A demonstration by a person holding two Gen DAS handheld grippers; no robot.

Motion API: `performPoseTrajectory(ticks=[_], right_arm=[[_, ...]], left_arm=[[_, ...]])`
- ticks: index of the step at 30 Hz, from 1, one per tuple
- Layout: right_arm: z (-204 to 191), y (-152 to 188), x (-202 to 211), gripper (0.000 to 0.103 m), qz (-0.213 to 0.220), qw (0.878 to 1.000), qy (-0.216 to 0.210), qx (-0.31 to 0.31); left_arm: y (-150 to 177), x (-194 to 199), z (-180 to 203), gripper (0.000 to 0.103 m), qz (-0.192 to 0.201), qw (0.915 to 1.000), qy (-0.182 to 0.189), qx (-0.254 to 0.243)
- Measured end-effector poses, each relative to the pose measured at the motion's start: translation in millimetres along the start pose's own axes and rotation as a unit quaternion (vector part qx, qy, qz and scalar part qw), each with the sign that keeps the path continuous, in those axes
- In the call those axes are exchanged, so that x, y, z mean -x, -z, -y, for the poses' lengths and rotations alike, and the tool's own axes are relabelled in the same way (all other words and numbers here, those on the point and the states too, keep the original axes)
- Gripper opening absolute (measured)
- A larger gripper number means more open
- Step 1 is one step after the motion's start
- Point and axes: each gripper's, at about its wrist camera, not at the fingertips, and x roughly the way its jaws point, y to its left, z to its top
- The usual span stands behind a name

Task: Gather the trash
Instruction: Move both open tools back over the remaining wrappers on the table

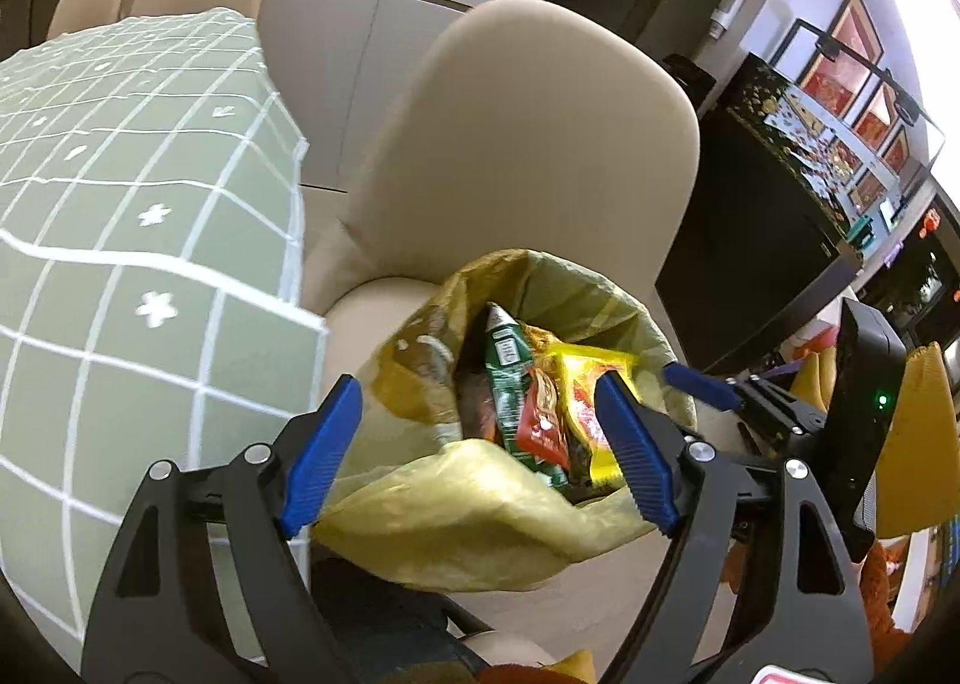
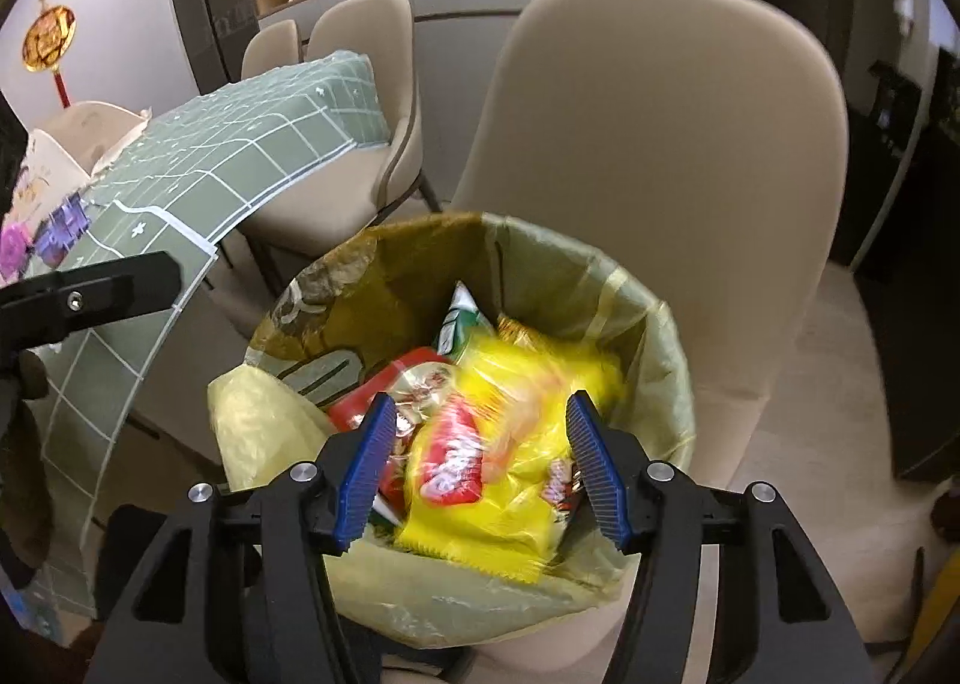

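A round bin lined with a yellow bag (image 2: pixel 420 258) stands in front of a beige chair. Inside lie a green packet (image 2: pixel 462 324), a red packet (image 2: pixel 390 384) and a yellow packet (image 2: pixel 528 480), which is blurred. My right gripper (image 2: pixel 483 465) hangs open just above the bin's mouth; the yellow packet shows between its blue pads, which do not touch it. In the left wrist view my left gripper (image 1: pixel 480 444) is open over the near rim of the bag (image 1: pixel 480 504), holding nothing. One of the right gripper's blue fingers (image 1: pixel 699 384) reaches over the far rim.
A table under a green checked cloth (image 1: pixel 120 204) (image 2: pixel 240 156) lies left of the bin. The beige chair back (image 1: pixel 528 144) (image 2: pixel 660 144) rises right behind it, with more chairs (image 2: pixel 360 102) beyond. A dark cabinet (image 1: pixel 750 264) stands to the right.
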Motion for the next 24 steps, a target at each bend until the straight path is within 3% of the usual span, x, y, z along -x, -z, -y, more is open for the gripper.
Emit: performPoseTrajectory(ticks=[8, 13, 18, 19, 20, 24], right_arm=[[-21, -12, 21, 0.056, 0.021, 0.999, -0.027, 0.009], [-49, -27, 40, 0.056, 0.06, 0.998, -0.033, 0.014], [-93, -38, 42, 0.056, 0.071, 0.995, -0.07, 0.028], [-104, -39, 41, 0.056, 0.075, 0.994, -0.071, 0.034], [-112, -40, 40, 0.056, 0.078, 0.994, -0.074, 0.036], [-146, -46, 35, 0.056, 0.085, 0.99, -0.102, 0.05]], left_arm=[[4, 56, -28, 0.077, 0.038, 0.9986, -0.037, 0.006], [7, 127, -65, 0.077, 0.105, 0.989, -0.104, 0.005], [18, 192, -132, 0.084, 0.169, 0.9657, -0.192, 0.049], [21, 205, -153, 0.091, 0.175, 0.9581, -0.217, 0.066], [24, 215, -171, 0.094, 0.177, 0.9519, -0.238, 0.078], [42, 254, -246, 0.095, 0.17, 0.9229, -0.317, 0.139]])
